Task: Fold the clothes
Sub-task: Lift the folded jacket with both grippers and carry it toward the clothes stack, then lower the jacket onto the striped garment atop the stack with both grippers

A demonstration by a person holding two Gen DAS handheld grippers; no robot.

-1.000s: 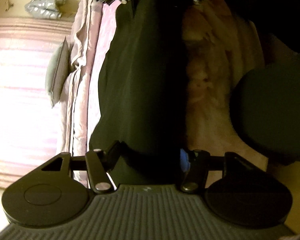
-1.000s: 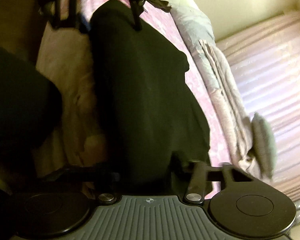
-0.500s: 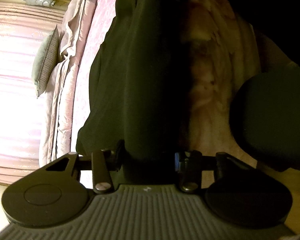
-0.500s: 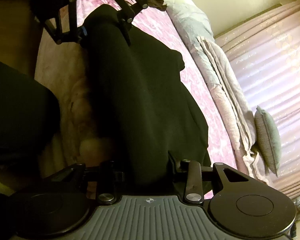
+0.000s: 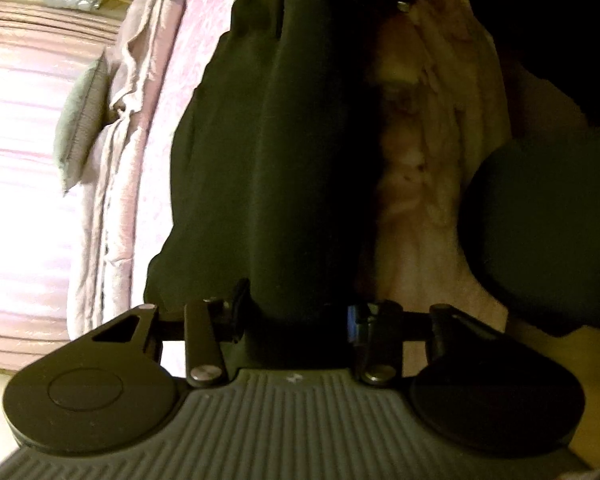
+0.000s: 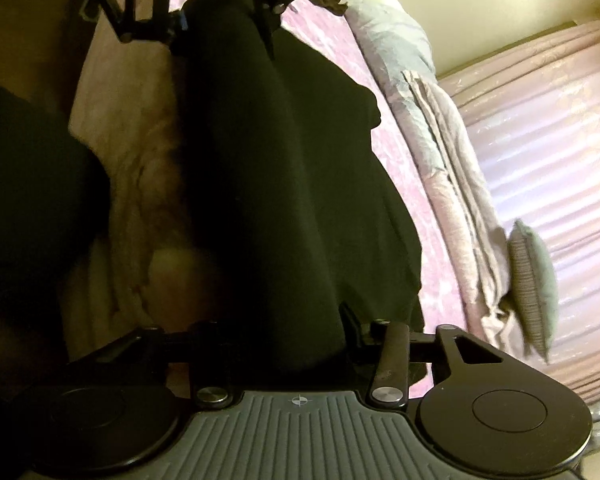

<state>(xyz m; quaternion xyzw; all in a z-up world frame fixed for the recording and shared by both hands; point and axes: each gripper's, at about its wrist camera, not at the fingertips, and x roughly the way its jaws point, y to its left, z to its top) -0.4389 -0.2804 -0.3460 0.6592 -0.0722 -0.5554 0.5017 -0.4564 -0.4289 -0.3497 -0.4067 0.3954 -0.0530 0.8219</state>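
A black garment (image 5: 284, 152) is stretched in a long thick band between the two grippers, hanging just above a bed (image 5: 168, 128) with a pink patterned cover. The left gripper (image 5: 294, 312) has one end of it bunched between its fingers, which are drawn in partway and pinch the cloth from both sides. The right gripper (image 6: 284, 344) has the other end the same way, its fingers partly closed on the thick roll of fabric. Each camera also catches the other gripper at the far end of the band, near the top edge of its view.

Beside the garment, on the side away from the window, a pale crumpled blanket (image 5: 428, 160) lies on the bed. On the other side a folded pinkish quilt (image 6: 452, 184) runs along the bed's edge, with a grey-green cushion (image 6: 534, 284) standing against pink curtains (image 6: 548, 152) lit from behind.

No brand, label or readable writing shows on the garment or bedding; the only mark is a small crosshair symbol (image 6: 299, 401) on the ribbed grey body of the right gripper.
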